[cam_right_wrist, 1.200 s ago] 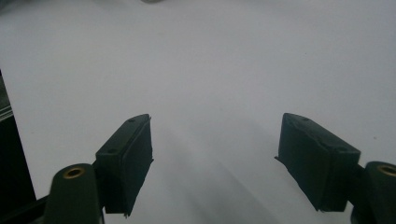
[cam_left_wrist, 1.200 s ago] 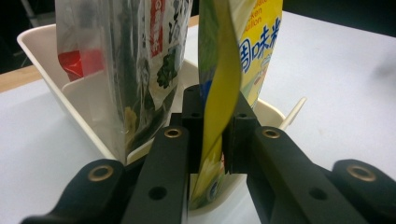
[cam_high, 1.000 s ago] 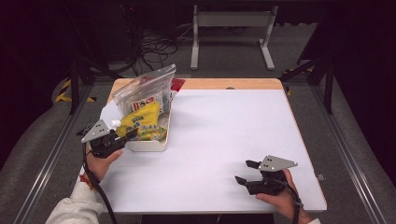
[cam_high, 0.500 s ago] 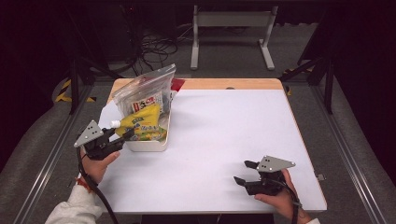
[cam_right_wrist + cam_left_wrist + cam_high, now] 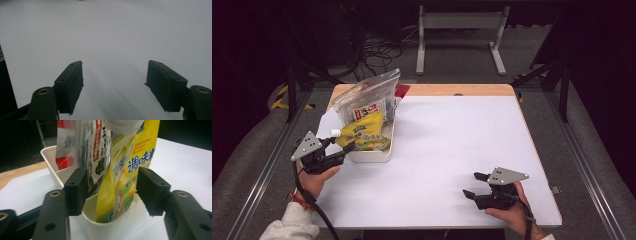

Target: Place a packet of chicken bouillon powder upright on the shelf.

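Here, nearest us at about 5 o'clock on the white bench, we see the right gripper held low in the person's right hand, its jaws spread wide with nothing between them. In the right gripper view those jaws frame only bare white bench surface.

At about 8 o'clock the left gripper sits in the left hand, just off the bench's left edge, pointing toward 2 o'clock at a white tub. In the left gripper view the jaws stand apart, released, one on either side of a yellow pouch printed "Granulated Chicken Bouillon". We cannot tell whether either pad touches it. The pouch stands in the near end of the tub, leaning with its white cap toward 9 o'clock.

Behind the pouch, farther along the tub toward 12 o'clock, a clear plastic bag with red and white printed packets inside stands tilted, its top leaning toward 1 o'clock.

Beyond the bench, at 12 o'clock on the floor, we see a tangle of black cables and a grey metal stand.
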Tool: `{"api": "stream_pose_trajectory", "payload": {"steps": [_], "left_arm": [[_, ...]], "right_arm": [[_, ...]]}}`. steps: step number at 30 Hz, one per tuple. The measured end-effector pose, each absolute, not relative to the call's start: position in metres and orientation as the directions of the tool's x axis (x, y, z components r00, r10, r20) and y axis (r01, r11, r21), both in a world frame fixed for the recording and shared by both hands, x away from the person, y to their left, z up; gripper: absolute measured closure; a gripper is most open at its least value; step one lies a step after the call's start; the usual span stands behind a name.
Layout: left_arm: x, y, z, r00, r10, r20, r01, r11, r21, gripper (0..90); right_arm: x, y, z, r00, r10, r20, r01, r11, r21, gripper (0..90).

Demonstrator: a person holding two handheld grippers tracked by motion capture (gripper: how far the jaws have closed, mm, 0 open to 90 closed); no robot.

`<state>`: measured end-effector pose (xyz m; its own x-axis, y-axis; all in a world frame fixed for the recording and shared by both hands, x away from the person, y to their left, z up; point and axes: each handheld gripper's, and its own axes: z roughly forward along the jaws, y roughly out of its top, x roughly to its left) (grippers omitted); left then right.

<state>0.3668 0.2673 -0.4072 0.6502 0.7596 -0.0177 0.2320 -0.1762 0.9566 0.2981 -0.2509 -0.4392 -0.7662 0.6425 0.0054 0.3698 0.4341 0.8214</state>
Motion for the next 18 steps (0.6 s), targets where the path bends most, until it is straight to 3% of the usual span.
{"api": "stream_pose_trajectory", "payload": {"steps": [18], "left_arm": [[0.327,0.262,-0.413,0.618,0.786,0.009,0.249,-0.206,0.946,21.2]], "right_arm": [[0.297,-0.262,-0.426,-0.738,0.674,-0.045,0.334,0.422,0.843,26.0]]}}
